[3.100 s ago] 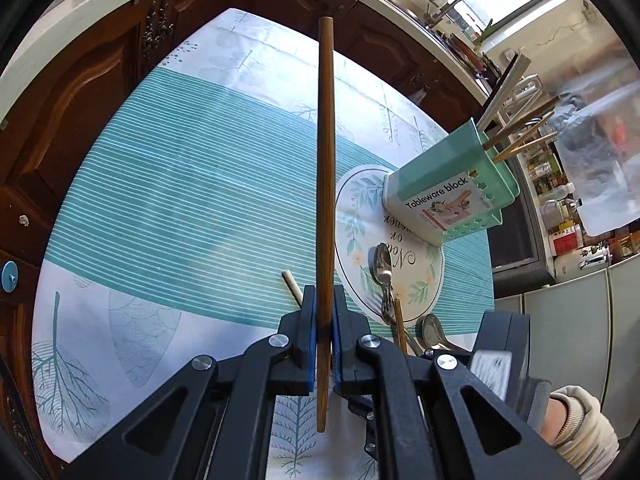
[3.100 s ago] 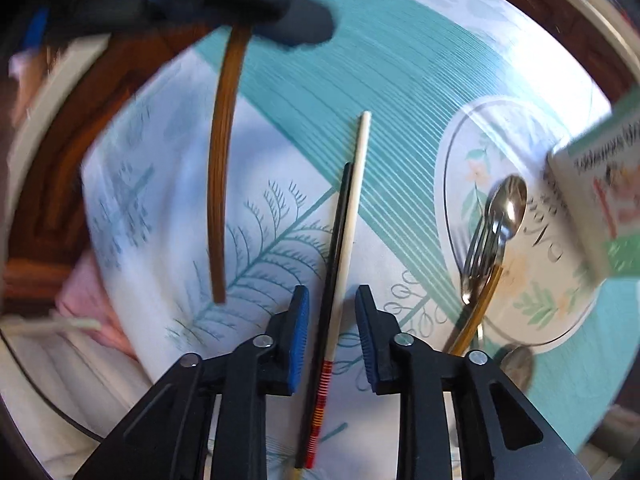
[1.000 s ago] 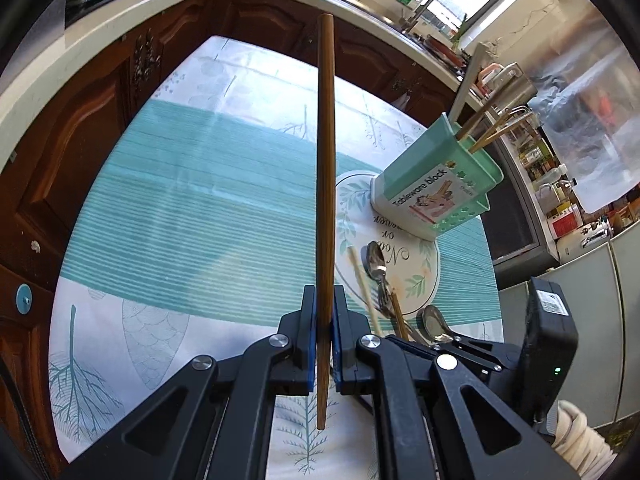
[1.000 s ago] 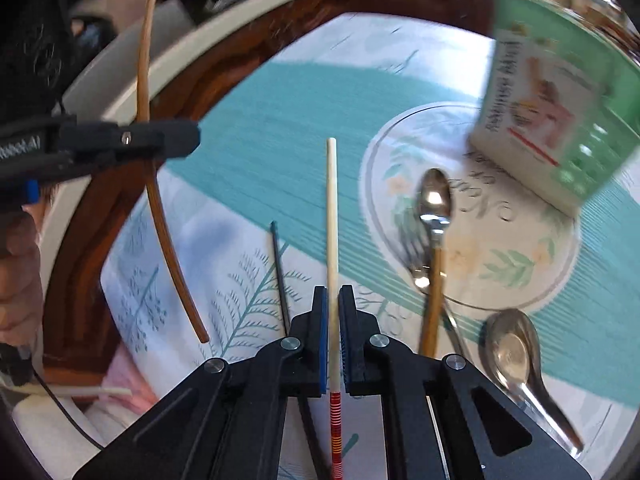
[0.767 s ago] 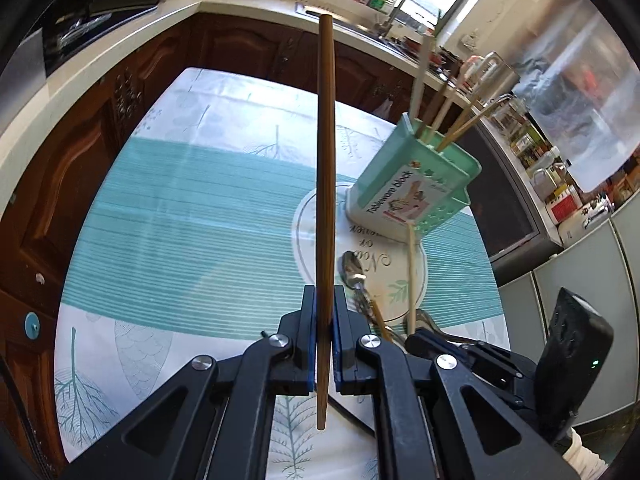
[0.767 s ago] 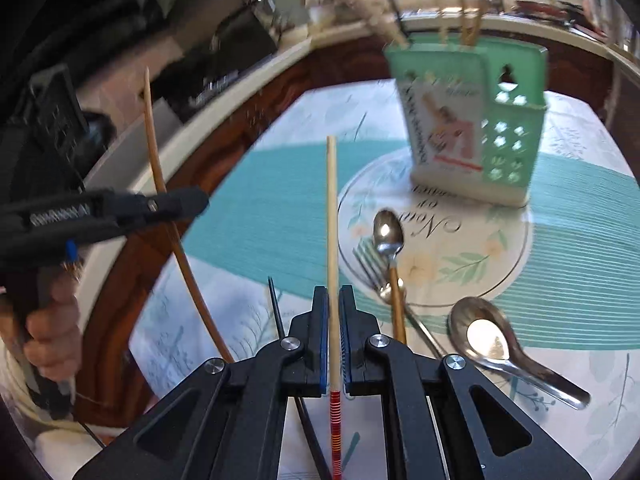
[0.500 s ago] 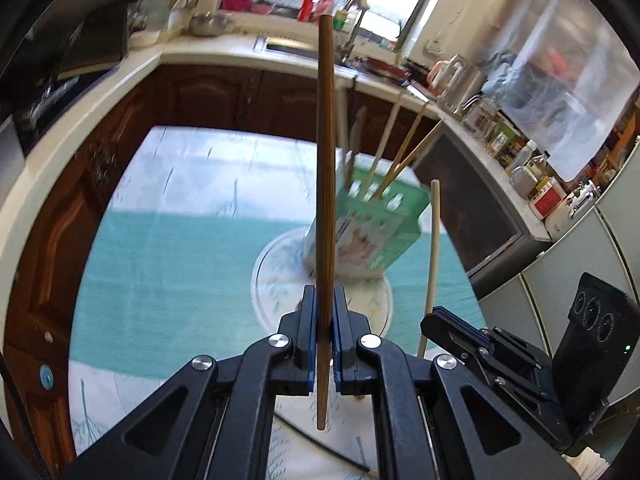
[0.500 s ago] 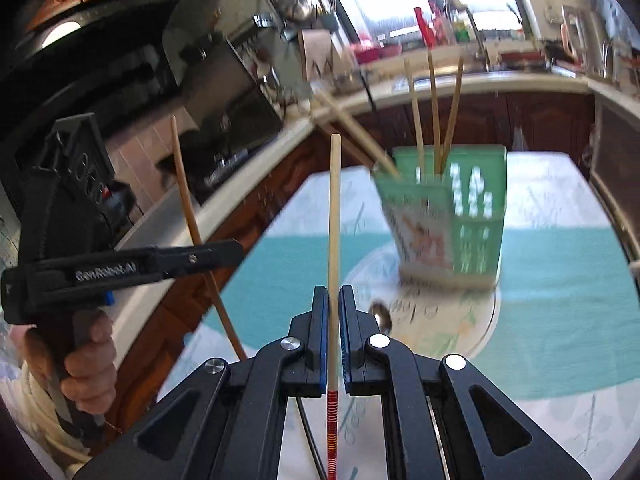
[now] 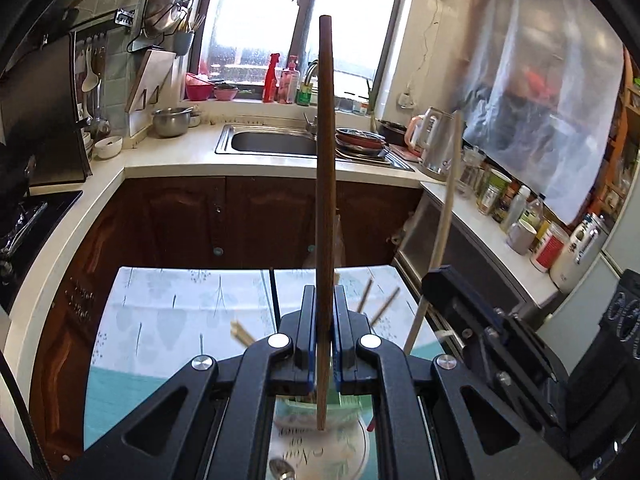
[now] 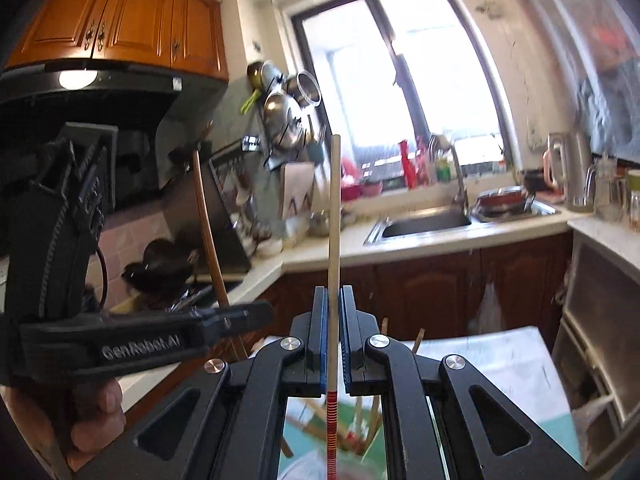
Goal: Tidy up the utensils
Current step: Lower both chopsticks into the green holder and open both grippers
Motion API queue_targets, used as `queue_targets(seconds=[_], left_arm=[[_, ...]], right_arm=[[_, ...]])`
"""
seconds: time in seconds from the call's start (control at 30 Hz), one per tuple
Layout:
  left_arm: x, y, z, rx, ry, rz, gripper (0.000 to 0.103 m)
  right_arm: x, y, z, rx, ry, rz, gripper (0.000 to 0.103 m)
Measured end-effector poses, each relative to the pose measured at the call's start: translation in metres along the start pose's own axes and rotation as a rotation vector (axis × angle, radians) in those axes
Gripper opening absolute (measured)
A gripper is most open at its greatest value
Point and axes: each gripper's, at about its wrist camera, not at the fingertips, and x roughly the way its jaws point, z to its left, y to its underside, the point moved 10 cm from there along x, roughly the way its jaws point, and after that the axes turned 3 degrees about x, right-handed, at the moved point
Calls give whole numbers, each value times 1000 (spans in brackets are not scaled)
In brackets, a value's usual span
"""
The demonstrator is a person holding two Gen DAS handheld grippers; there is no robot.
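Now both grippers are lifted above the table (image 9: 168, 320), each pinching one chopstick. The left gripper (image 9: 321, 336) has its jaws pressed together on a dark brown chopstick (image 9: 325, 168), which stands upright between the blue pads: most of its length rises above the jaws, and a short end pokes out below them. The right gripper (image 10: 331, 340) clamps a pale chopstick (image 10: 334, 216) the same way, with the long pale part above the jaws and a red-banded end below them.

Seen from the left wrist, the right gripper (image 9: 460, 292) sits just to the right of the left jaws, its pale chopstick (image 9: 444, 220) leaning slightly. Seen from the right wrist, the left gripper (image 10: 240, 316) reaches in from the left side, held by a hand (image 10: 92, 412), with the brown chopstick (image 10: 208, 240) sticking up through it.

Below and just behind both pairs of jaws is the green holder (image 9: 348, 402), largely hidden by the gripper bodies; several chopsticks (image 9: 384, 306) already in it fan out past the jaws. A spoon (image 9: 282, 470) lies on the cloth beneath the left jaws, only partly visible.
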Motion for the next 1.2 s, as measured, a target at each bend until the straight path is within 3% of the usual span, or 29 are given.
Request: queue_targets(seconds=[0.17, 0.47, 0.53, 0.6, 0.77, 0.87, 1.03, 1.13, 1.2], left_arm=[[37, -6, 4, -4, -6, -10, 4], [69, 22, 17, -2, -2, -32, 5], [70, 29, 18, 0, -6, -32, 11], [69, 38, 19, -8, -6, -28, 27], [54, 48, 17, -20, 12, -36, 37], [37, 50, 16, -17, 16, -29, 43], [-5, 58, 23, -14, -6, -21, 54], [-31, 77, 36, -49, 5, 43, 59], [-47, 99, 44, -62, 14, 108, 69]], right_arm=[[35, -13, -20, -28, 10, -73, 5], [92, 49, -41, -18, -44, -66, 5], [95, 69, -41, -36, -66, -37, 5], [100, 94, -36, -89, -85, 11, 6], [104, 137, -17, -162, -147, 129, 6], [104, 147, -15, -166, -132, 170, 10], [86, 149, -21, -95, -94, 250, 13], [67, 153, -26, -40, -49, 337, 13], [50, 160, -24, 4, -41, 396, 13]])
